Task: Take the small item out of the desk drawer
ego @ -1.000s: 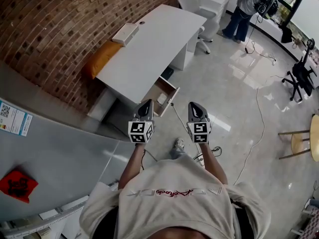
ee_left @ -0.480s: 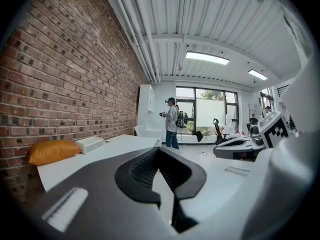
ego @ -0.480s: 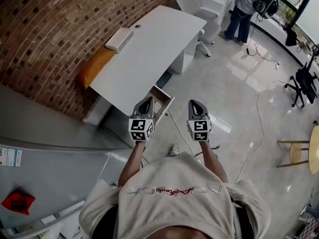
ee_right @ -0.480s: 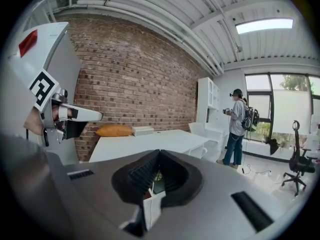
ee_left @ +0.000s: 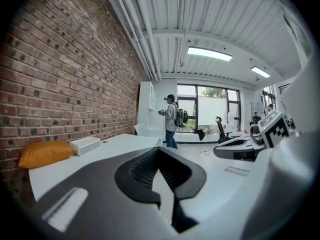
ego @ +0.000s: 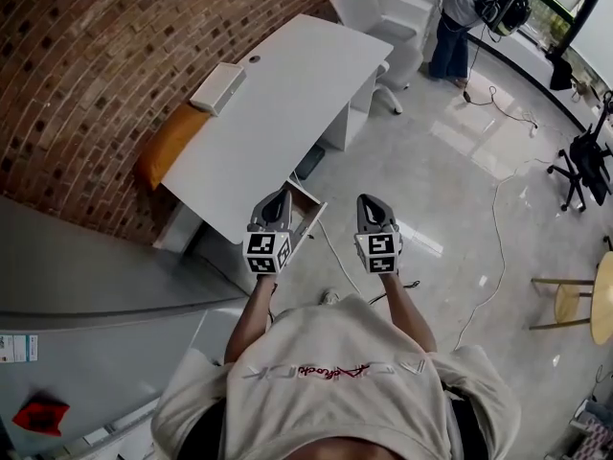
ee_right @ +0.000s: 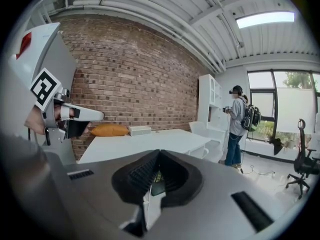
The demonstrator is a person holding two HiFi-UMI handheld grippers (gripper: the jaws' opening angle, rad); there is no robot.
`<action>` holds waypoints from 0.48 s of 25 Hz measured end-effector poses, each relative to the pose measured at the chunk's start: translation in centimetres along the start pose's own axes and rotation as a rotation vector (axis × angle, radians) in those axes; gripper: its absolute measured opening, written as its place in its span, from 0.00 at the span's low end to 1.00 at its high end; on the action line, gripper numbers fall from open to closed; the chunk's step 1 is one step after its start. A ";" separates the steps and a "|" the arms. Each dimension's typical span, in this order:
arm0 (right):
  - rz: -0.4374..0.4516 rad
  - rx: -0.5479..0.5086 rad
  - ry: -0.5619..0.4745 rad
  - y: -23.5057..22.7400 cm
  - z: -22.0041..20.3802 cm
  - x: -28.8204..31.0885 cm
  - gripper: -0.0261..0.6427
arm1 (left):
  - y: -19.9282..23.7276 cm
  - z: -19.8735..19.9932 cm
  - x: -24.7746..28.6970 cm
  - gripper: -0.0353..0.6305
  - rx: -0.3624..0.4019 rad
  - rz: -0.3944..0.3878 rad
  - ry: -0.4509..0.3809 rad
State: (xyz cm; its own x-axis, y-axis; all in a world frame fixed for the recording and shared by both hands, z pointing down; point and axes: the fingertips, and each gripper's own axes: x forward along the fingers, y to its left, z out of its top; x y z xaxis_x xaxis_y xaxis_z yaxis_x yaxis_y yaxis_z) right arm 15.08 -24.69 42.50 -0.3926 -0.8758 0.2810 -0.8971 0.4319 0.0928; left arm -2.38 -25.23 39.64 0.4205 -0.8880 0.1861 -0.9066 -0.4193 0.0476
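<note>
I've drawn closer: the open drawer (ego: 308, 210) at the surface's (ego: 278, 103) near corner now lies just beyond my left tongs (ego: 279, 199). Left and right tongs (ego: 373, 205) are both closed and empty. I can't see the small item, presumably still in the drawer, so the reach comes next.

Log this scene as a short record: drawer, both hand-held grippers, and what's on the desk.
drawer: open, partly hidden by left hand-held gripper; contents unseen
left hand-held gripper: shut, empty
right hand-held gripper: shut, empty, over floor
desk: white box and orange cushion on top, along brick wall
</note>
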 end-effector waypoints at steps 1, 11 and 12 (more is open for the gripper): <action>0.003 0.002 0.004 -0.3 -0.2 0.3 0.06 | 0.0 -0.2 0.4 0.07 -0.002 0.000 0.006; 0.002 0.021 0.036 -1.1 -1.6 1.8 0.06 | 0.5 -2.1 1.7 0.07 -0.014 -0.003 0.054; 0.003 0.024 0.040 -0.9 -1.7 1.8 0.06 | 0.7 -2.3 1.7 0.07 -0.017 -0.002 0.058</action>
State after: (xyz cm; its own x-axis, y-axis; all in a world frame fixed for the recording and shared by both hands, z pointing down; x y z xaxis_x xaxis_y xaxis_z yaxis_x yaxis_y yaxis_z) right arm 15.55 -26.29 44.57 -0.3872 -0.8649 0.3194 -0.9006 0.4289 0.0696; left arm -2.36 -26.55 42.24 0.4203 -0.8743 0.2430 -0.9063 -0.4176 0.0651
